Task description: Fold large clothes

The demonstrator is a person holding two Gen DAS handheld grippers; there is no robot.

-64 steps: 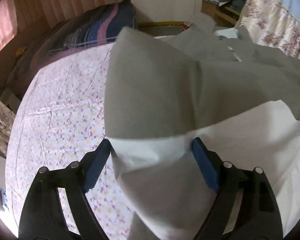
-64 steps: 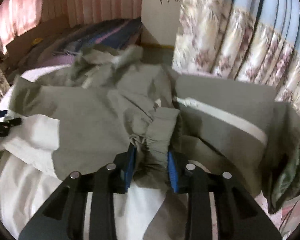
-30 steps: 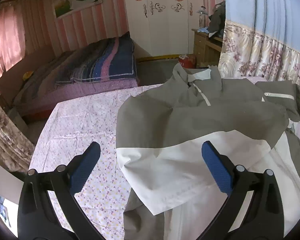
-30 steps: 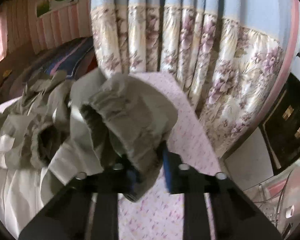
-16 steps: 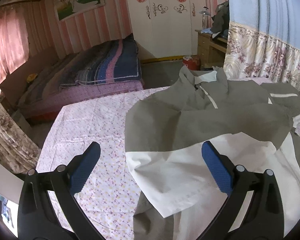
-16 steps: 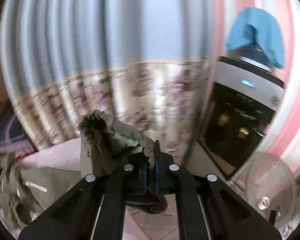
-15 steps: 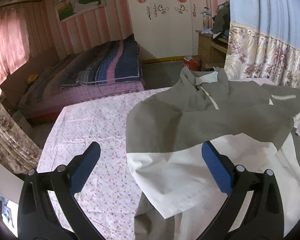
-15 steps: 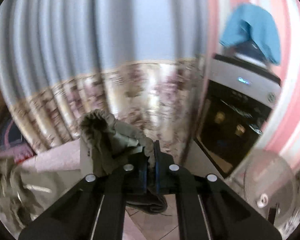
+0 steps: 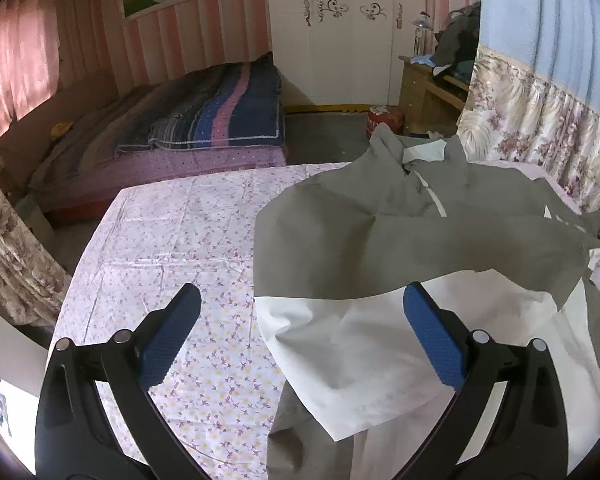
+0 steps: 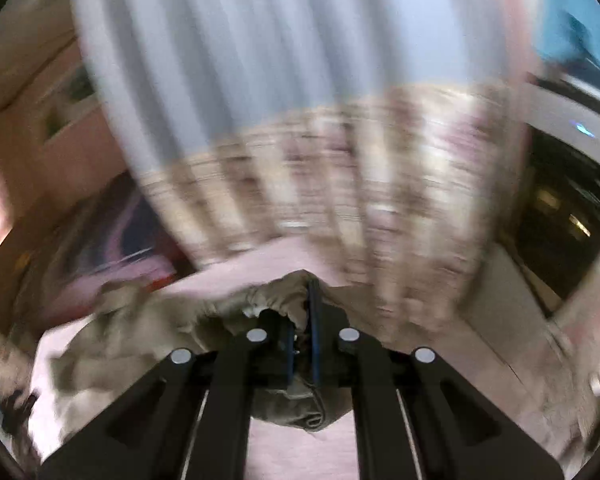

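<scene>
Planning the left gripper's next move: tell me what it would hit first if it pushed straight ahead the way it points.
Most likely the jacket. The left gripper is open, with the white lower panel between its fingers and the grey part beyond. Depth is unclear.

- Jacket (image 9: 400, 240): thin matt cloth, grey over white, smooth with soft creases; its gathered cuff (image 10: 276, 300) looks puckered.
- Sheet (image 9: 172, 232): matt printed cloth, creased in squares.
- Left gripper (image 9: 300, 336): matt black plastic arms, blue finely textured pads (image 9: 434, 344), shiny metal rivets.
- Right gripper (image 10: 302, 340): the same black plastic.
- Curtain (image 9: 540, 128): floral cloth.
- Desk (image 9: 424, 84): pale wood.
</scene>
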